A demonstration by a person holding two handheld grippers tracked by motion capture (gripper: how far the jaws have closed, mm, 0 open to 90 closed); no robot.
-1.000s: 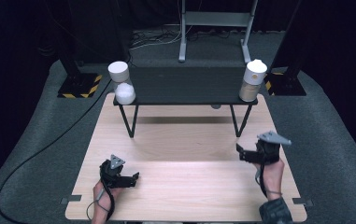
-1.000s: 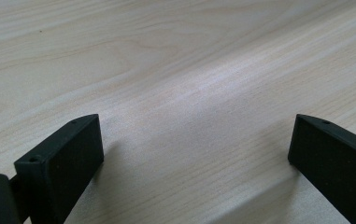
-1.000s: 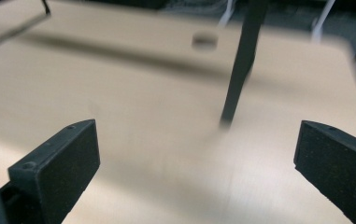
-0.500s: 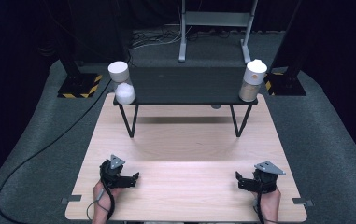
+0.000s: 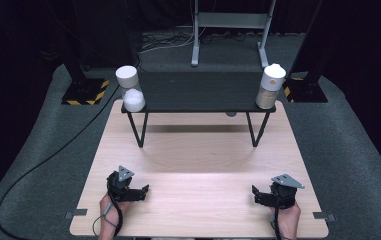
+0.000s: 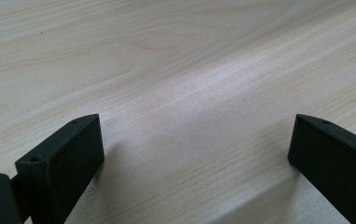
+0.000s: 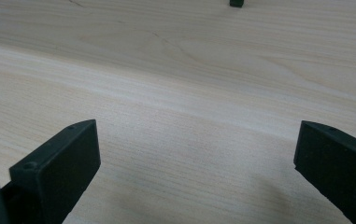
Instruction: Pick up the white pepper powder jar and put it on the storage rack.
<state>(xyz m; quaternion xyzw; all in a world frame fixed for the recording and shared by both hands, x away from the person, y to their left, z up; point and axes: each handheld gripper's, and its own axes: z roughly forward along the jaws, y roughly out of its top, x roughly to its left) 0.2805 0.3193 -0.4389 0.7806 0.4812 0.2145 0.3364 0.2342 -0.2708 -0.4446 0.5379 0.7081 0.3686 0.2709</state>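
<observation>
Left claw [image 5: 145, 190]: resting low on the pale wooden surface [image 5: 203, 150] near its front left corner, jaws spread wide with bare wood between them; a hand [image 5: 109, 212] holds it from below.
Right claw [image 5: 254, 192]: low over the same surface near the front right corner, jaws spread wide, nothing between them.
Black shelf on thin metal legs [image 5: 198, 92]: stands across the far end of the surface.
White-lidded clear jar with white filling [image 5: 129, 87]: on the shelf's left end.
Tan cylindrical container with white top [image 5: 270, 86]: on the shelf's right end, well apart from the jar.
</observation>
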